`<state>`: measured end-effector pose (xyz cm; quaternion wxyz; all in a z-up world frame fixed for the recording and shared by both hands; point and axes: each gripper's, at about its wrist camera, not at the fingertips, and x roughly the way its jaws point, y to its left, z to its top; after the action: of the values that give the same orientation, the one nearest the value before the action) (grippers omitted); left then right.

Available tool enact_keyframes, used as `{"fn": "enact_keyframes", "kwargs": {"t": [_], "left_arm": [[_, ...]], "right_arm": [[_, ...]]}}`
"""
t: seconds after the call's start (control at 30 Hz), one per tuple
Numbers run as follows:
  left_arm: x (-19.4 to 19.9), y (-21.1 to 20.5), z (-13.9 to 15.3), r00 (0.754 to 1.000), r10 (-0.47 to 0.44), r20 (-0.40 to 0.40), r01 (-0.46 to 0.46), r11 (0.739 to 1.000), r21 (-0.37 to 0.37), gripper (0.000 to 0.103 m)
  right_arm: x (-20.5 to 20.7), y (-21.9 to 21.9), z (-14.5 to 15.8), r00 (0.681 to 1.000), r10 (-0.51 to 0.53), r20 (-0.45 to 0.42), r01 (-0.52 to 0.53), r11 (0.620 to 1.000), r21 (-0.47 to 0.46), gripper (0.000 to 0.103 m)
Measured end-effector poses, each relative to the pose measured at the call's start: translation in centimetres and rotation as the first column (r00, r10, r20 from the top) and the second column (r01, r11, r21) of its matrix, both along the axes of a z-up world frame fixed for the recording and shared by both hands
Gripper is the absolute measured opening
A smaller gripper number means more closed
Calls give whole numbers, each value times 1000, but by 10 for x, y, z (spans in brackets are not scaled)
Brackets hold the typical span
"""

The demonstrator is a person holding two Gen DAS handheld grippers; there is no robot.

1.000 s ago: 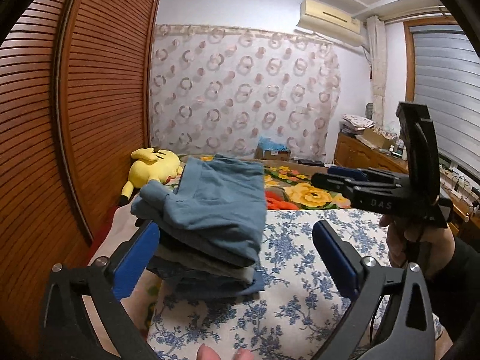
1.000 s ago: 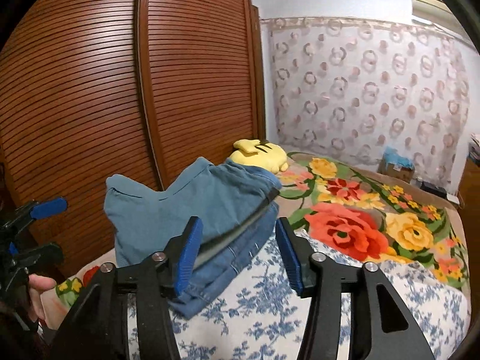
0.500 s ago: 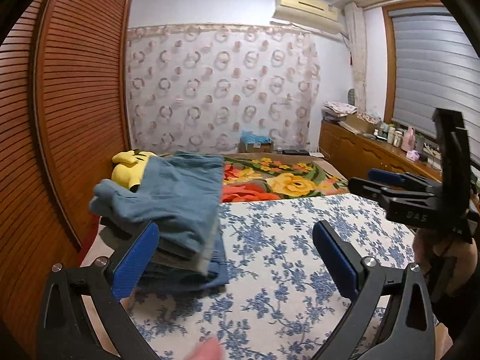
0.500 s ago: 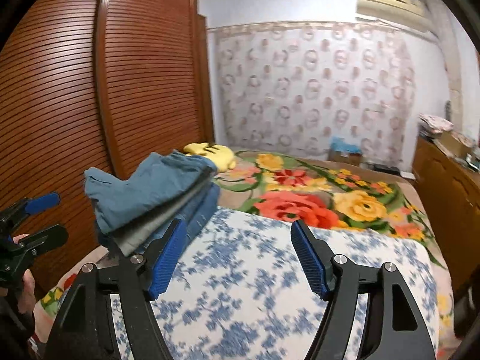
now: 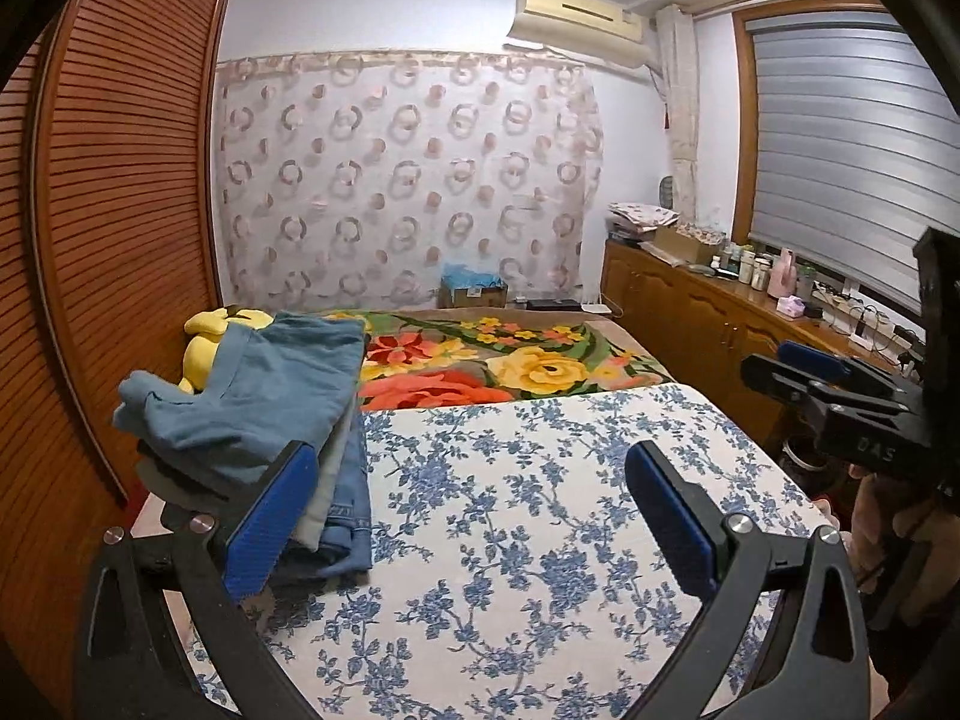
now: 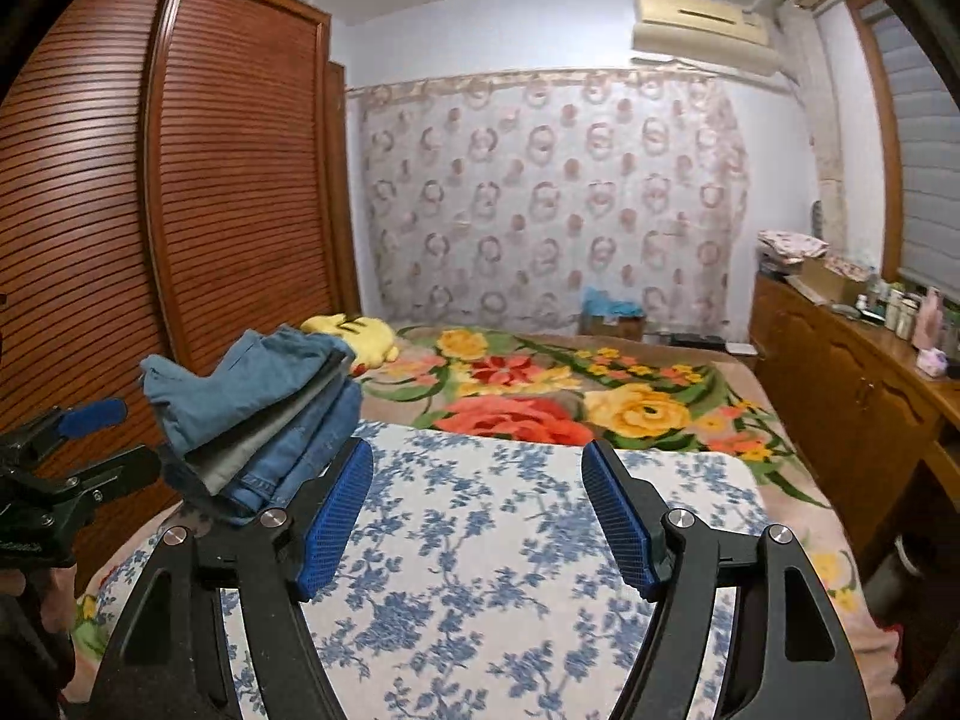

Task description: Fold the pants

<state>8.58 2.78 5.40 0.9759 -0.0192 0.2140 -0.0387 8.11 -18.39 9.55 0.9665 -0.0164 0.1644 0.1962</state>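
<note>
Left wrist view: left gripper (image 5: 474,507) with blue pads spread wide, nothing between them, over the white bedsheet with blue flower print (image 5: 540,510). Stack of folded pants, blue-grey pair on top of grey and denim ones (image 5: 264,402), sits ahead-left of the tool; its near corner is hidden behind the left pad (image 5: 270,525). Yellow plush toy (image 5: 207,345) mostly covered by the stack. Right gripper (image 5: 840,387) visible side-on at far right, partly cut off by the frame edge; the hand under it is dark and hard to read.

Right wrist view: right gripper (image 6: 477,516) released, jaws have just been opening, only the sheet between them. Pants stack ahead-left, its base hidden behind the left finger. Left gripper at the far left edge, mostly cropped. Sheet print blurred near the lens.
</note>
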Motion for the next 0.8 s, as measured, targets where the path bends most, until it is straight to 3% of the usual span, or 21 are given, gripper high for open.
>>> {"fn": "enact_keyframes", "kwargs": {"t": [0.27, 0.8], "left_arm": [[-7, -9, 10, 1000, 14, 18, -14, 1000, 9, 102], [-10, -10, 14, 1000, 19, 24, -20, 1000, 17, 102]], "right_arm": [[-27, 6, 3, 998, -59, 26, 58, 998, 20, 74], [-41, 4, -9, 994, -100, 41, 98, 994, 40, 74]]}}
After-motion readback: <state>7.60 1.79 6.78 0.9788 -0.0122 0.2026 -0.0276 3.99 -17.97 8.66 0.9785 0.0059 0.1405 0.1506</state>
